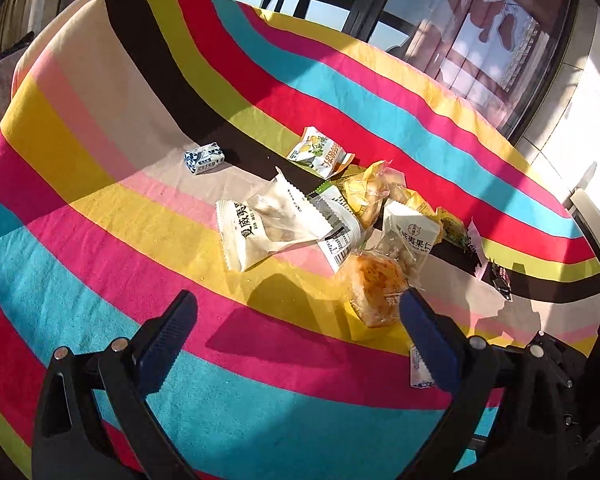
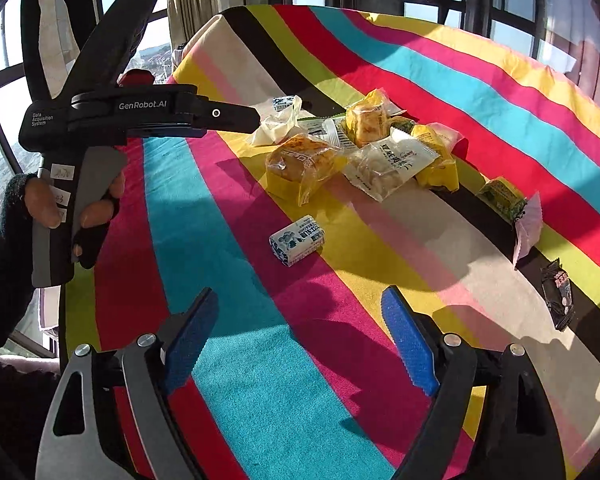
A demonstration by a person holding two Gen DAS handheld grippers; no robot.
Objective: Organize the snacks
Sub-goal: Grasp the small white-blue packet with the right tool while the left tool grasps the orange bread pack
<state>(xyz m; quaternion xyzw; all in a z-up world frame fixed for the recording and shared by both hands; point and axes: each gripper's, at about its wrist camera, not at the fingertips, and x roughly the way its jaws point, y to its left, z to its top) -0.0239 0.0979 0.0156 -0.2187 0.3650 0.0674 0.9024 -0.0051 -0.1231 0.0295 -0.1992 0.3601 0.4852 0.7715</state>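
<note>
A pile of wrapped snacks lies on the striped tablecloth (image 1: pixel 100 208). It includes a bun in clear wrap (image 1: pixel 374 284) (image 2: pixel 300 160), white nut packets (image 1: pixel 268 232) (image 2: pixel 388 162), and yellow packets (image 1: pixel 370 192) (image 2: pixel 366 118). A small blue-white candy (image 1: pixel 204 157) lies apart at the left of the left wrist view. Another blue-white candy (image 2: pixel 298 240) lies in front of my right gripper (image 2: pixel 300 312), which is open and empty. My left gripper (image 1: pixel 298 308) is open and empty, its right finger beside the bun. The left gripper also shows in the right wrist view (image 2: pixel 252 118).
A green packet (image 2: pixel 502 196), a pink wrapper (image 2: pixel 526 228) and a black packet (image 2: pixel 558 292) lie along the right side. A green-white packet (image 1: pixel 320 152) lies behind the pile. Windows surround the table (image 2: pixel 240 48); its edge drops off at far left.
</note>
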